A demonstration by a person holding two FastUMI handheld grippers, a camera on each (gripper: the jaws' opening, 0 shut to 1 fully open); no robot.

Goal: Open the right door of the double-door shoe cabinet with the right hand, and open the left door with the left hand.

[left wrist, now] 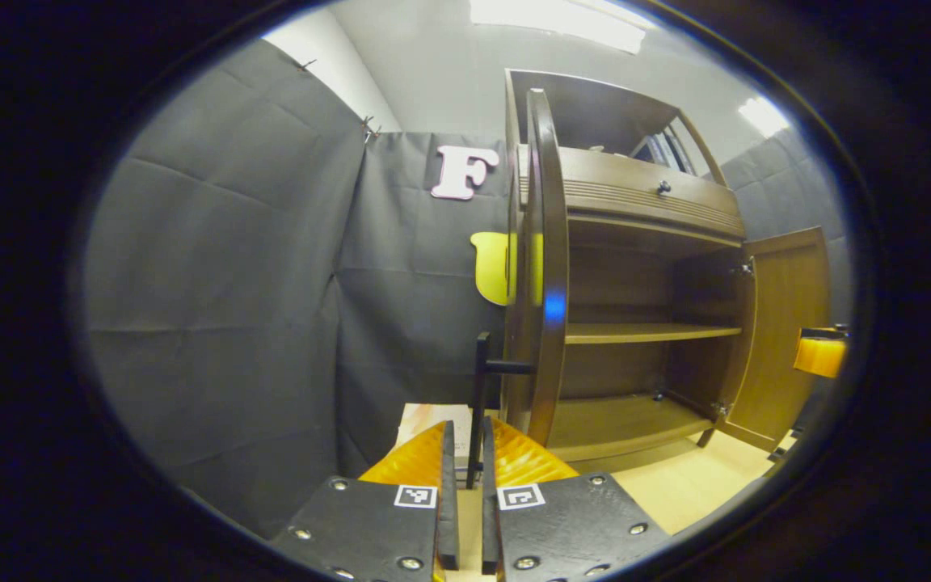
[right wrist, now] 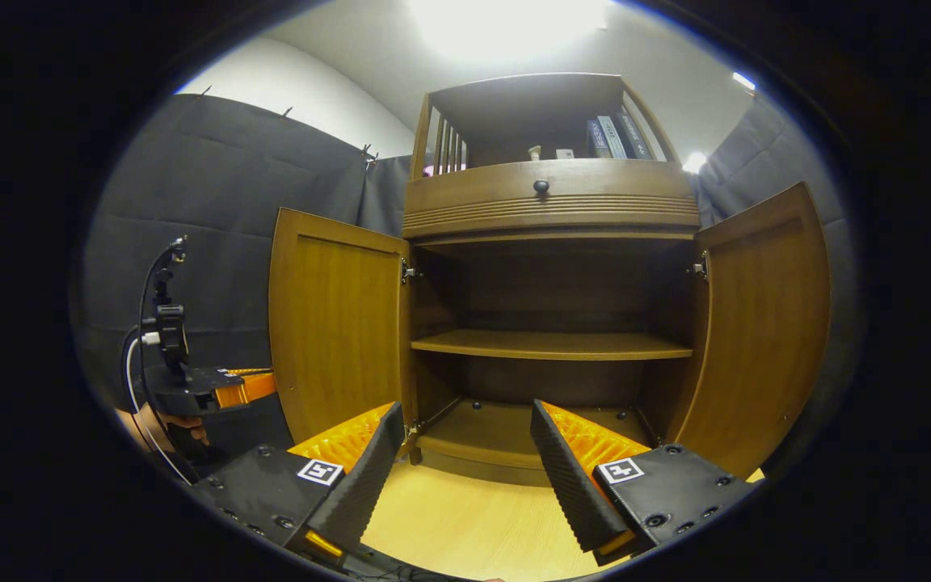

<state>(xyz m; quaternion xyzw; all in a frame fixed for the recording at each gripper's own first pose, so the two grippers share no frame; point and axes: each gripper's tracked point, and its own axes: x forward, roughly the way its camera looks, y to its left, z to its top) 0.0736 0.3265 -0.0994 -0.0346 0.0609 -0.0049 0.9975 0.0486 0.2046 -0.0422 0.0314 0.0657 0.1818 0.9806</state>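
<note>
Both cabinet (right wrist: 550, 210) doors stand swung out: left claw (left wrist: 465, 453) pinches the left door (left wrist: 545, 267)'s thin black handle (left wrist: 482, 380), stiff, light, hinge-guided; right claw (right wrist: 465, 461) is spread, clear of the right door (right wrist: 760, 331).

Bright ceiling light (right wrist: 506, 20) blows out to white straight above the right gripper (right wrist: 461, 457), glare washing the top of that view. In the left gripper view a ceiling panel (left wrist: 554, 20) flares overhead, with a blue lens spot on the door edge (left wrist: 553, 307) just ahead of the left gripper (left wrist: 465, 449). Cabinet interior (right wrist: 550, 283) sits in deep shadow. Fisheye bends every edge; rims go soft.
</note>
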